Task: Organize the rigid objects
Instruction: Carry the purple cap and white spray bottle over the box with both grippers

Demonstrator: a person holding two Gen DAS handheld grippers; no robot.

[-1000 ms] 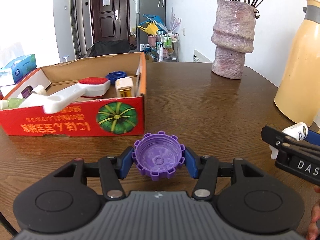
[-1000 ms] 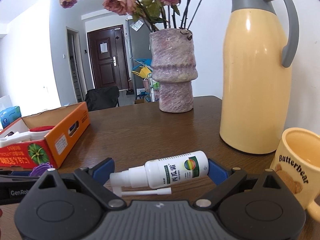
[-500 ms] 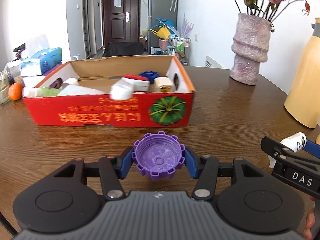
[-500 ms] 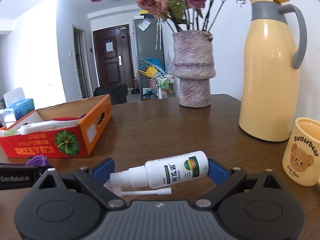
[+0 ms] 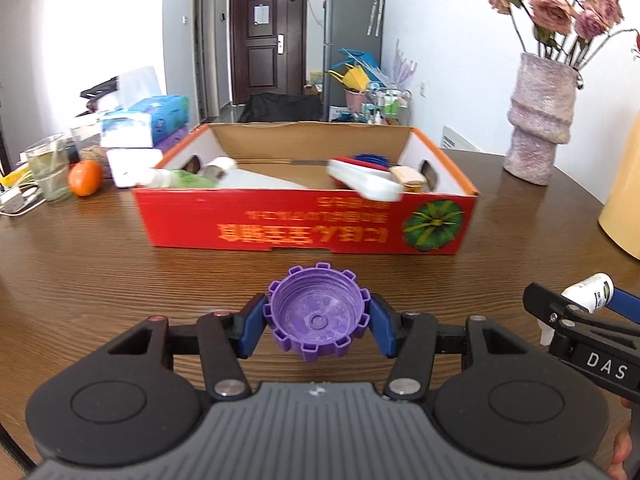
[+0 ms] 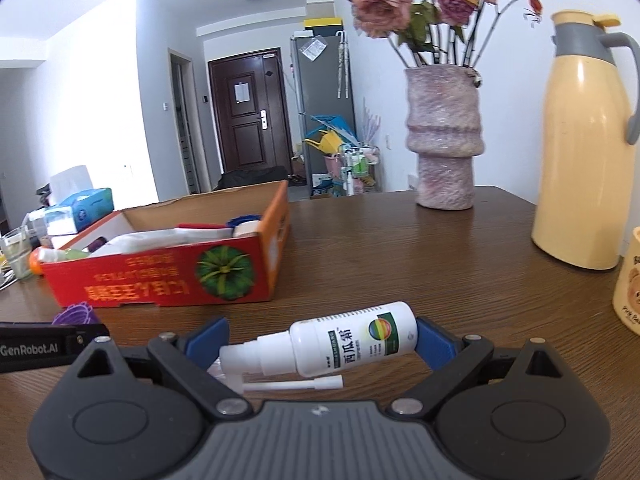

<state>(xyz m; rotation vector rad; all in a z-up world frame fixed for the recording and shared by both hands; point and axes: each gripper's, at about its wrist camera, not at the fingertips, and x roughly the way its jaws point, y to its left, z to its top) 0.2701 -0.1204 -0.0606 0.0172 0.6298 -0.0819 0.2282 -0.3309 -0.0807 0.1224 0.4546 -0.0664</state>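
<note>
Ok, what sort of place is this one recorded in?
Most likely a lived-in flat: a wooden dining table with a vase of dried roses, a thermos, and a front door beside a fridge.

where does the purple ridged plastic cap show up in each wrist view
Left wrist view: the purple ridged plastic cap sits bottom centre, clamped between the left gripper pads, open side facing the camera.
Right wrist view: only a purple sliver at far left, above the other gripper's black finger.
Shared landmark: the red cardboard box with the green pumpkin print.
</note>
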